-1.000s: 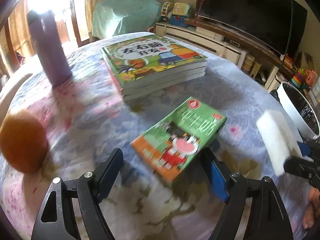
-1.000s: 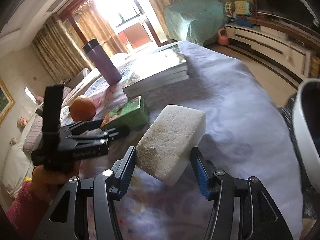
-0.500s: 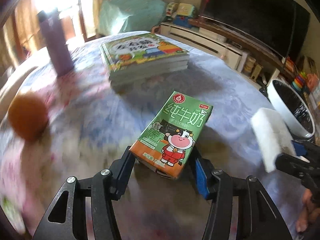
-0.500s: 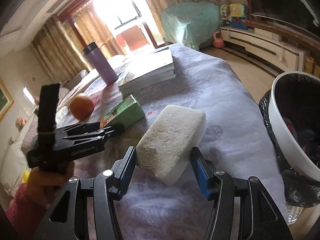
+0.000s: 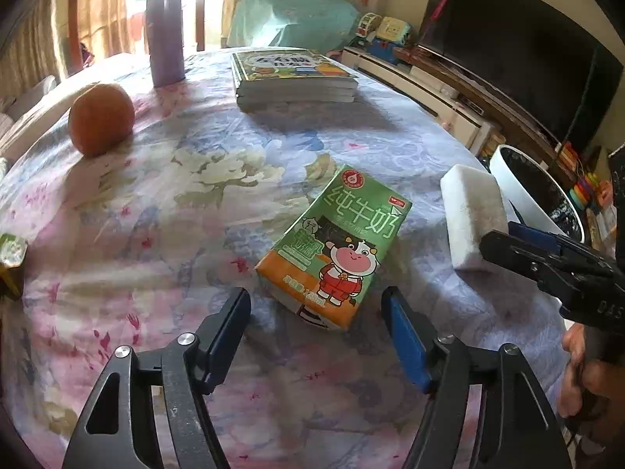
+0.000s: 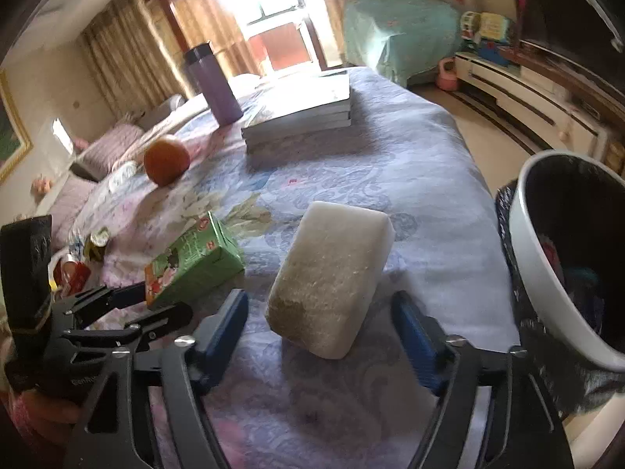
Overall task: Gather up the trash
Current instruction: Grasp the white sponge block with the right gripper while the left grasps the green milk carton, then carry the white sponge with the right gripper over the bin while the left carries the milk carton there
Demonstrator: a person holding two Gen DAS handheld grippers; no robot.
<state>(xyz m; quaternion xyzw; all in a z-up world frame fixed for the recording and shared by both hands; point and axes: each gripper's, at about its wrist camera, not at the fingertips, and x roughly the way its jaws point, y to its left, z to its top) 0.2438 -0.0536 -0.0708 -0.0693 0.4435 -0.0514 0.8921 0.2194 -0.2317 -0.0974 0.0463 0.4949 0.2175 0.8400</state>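
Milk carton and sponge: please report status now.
Both jaws opening, gripping nothing. Milk carton between left gripper pads, sponge between right gripper pads. Trash bin beside, path clear.

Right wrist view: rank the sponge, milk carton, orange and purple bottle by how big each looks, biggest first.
1. Sponge, by far the largest, but it sits nearest the camera.
2. Milk carton.
3. Purple bottle, not much smaller than the carton.
4. Orange, smallest.
Bottle and orange are farther back, so true sizes stay unsure.

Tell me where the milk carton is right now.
The milk carton lies flat on the floral tablecloth, just ahead of the left gripper, with the white sponge to its right.
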